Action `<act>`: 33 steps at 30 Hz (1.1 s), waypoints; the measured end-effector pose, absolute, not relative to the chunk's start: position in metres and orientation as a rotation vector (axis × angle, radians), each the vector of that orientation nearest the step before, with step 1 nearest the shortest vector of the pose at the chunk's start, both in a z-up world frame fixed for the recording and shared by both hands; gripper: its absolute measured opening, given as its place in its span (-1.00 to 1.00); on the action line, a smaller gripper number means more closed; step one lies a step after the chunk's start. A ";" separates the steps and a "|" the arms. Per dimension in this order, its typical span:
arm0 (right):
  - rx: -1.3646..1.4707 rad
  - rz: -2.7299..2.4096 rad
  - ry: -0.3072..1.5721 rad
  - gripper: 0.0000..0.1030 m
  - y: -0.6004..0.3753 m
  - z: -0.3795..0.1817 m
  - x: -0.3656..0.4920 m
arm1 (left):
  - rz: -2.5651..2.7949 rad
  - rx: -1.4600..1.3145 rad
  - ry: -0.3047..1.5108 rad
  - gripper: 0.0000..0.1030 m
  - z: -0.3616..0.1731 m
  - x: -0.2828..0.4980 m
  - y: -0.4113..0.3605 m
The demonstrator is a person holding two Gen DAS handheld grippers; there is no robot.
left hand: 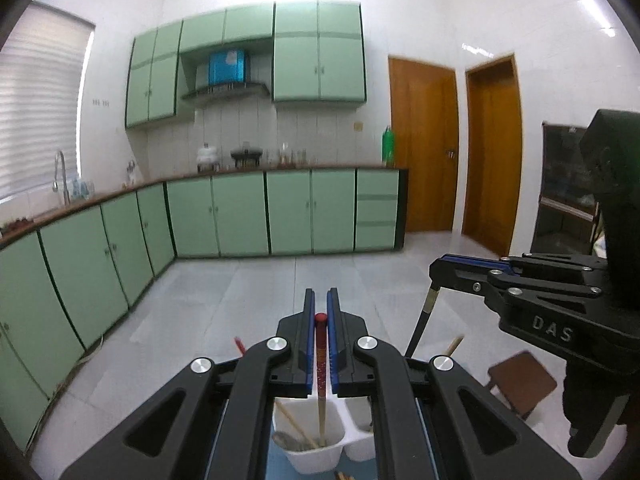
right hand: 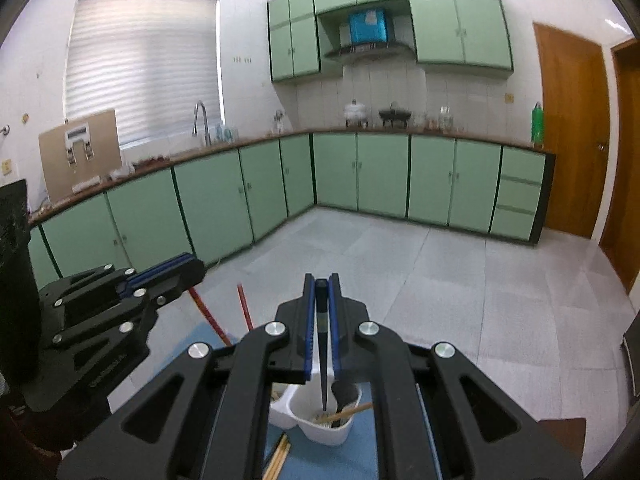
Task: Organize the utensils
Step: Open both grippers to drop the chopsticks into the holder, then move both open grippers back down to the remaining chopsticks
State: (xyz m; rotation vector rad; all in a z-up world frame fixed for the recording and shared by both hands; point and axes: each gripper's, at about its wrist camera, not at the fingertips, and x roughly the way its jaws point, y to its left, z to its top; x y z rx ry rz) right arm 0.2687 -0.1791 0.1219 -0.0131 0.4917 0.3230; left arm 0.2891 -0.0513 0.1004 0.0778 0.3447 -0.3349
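1. Left gripper (left hand: 321,312): we are seeing its jaws pinching a red chopstick (left hand: 320,364), whose lower end is dipping into the near compartment of the white utensil caddy (left hand: 320,462).
2. Right gripper (right hand: 321,300): we are watching it clamp a black chopstick (right hand: 322,360) (tapered tip down) over another compartment of the caddy (right hand: 332,436), where wooden chopsticks (right hand: 348,412) are lying.
3. More wooden chopsticks (right hand: 280,458) are resting on the blue mat (right hand: 360,456) beside the caddy.

Black left tool (left hand: 321,304), blue pads (left hand: 331,320), silver screws, "DAS" lettering on right tool (right hand: 322,288)
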 end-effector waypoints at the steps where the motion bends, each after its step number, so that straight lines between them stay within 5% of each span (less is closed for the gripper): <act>1: -0.016 0.320 0.508 -0.88 -0.178 0.116 0.270 | -0.333 0.080 0.362 -0.89 0.094 0.292 -0.051; 12: 0.013 0.276 0.443 -0.29 -0.189 0.116 0.229 | -0.317 0.067 0.397 -0.54 0.083 0.270 -0.036; 21: 0.019 0.227 0.390 0.72 -0.208 0.099 0.148 | -0.288 0.051 0.377 0.17 0.077 0.191 -0.019; 33: 0.084 0.204 0.605 0.82 -0.195 -0.011 0.076 | -0.267 0.037 0.597 0.33 -0.022 0.125 -0.009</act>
